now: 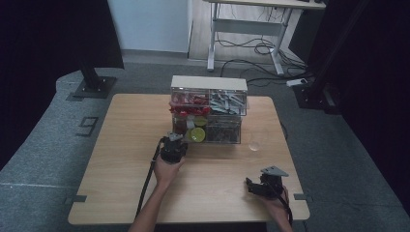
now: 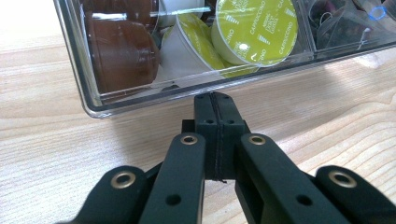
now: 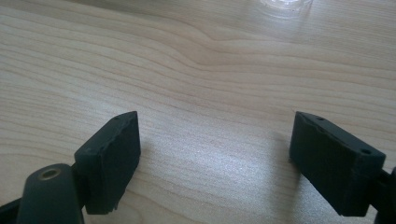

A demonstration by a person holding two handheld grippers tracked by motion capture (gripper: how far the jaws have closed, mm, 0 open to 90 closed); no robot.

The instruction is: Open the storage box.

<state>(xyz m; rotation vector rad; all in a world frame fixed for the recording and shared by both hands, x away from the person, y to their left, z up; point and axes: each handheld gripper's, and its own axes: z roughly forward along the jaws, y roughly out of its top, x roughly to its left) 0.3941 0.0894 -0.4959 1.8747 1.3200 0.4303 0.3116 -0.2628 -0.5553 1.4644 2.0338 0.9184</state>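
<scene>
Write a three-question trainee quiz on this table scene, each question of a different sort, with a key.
1. True or false: the left gripper has its jaws shut.
2. What stands just ahead of its tips? A) clear drawer organiser B) a blue bowl C) a book
3. Fill in: the green capsule lid reads ____.

Key: 1 true. 2 A. 3 cappuccino. The right gripper rests open over the wooden table.

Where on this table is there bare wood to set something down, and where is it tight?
Free: the left side of the table, and the front strip between left gripper and right gripper. Tight: the back middle, with the clear drawer organizer, and the small clear glass to its right.
</scene>
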